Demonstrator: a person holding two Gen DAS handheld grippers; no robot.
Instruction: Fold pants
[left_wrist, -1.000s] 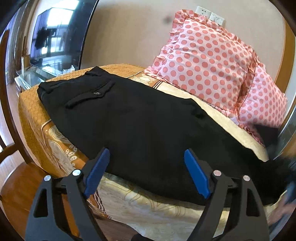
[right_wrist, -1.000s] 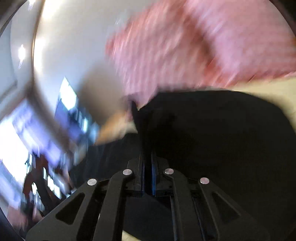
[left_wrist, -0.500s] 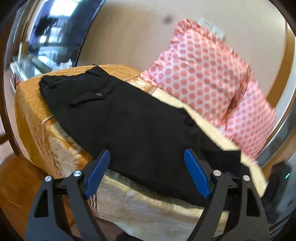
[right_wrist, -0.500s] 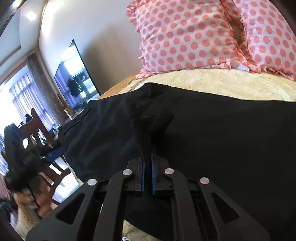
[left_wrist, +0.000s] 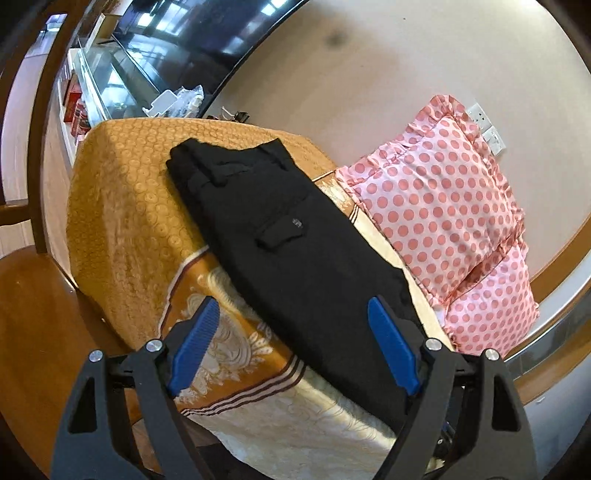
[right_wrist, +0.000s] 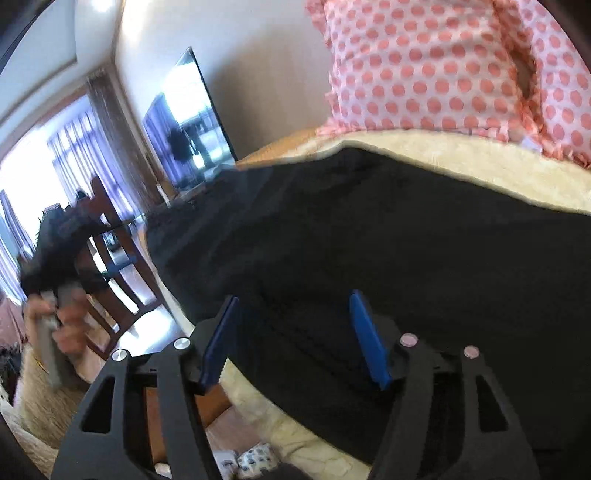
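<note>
Pants (left_wrist: 295, 251): black, flat on the bed (left_wrist: 122, 206), long axis running from its far corner toward its near edge. Right gripper (right_wrist: 295, 336): jaws wide, empty, over the leg end, nearer. Left gripper (left_wrist: 291, 347): jaws wide, empty, at the near edge.

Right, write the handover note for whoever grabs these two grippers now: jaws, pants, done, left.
Left gripper: jaws open, holding nothing, hovering off the bed's near edge.
Right gripper: jaws open, holding nothing, low over the cloth.
Black trousers: flat on the gold patterned bedspread as one long narrow strip, waistband and back pocket toward the far corner, beside the pink polka-dot pillows.
Done: they appear folded lengthwise, leg on leg.
Left: fold the strip across its length, probably hem end up to waistband, then smooth. The hem end is out of clear view, so find it first.
</note>
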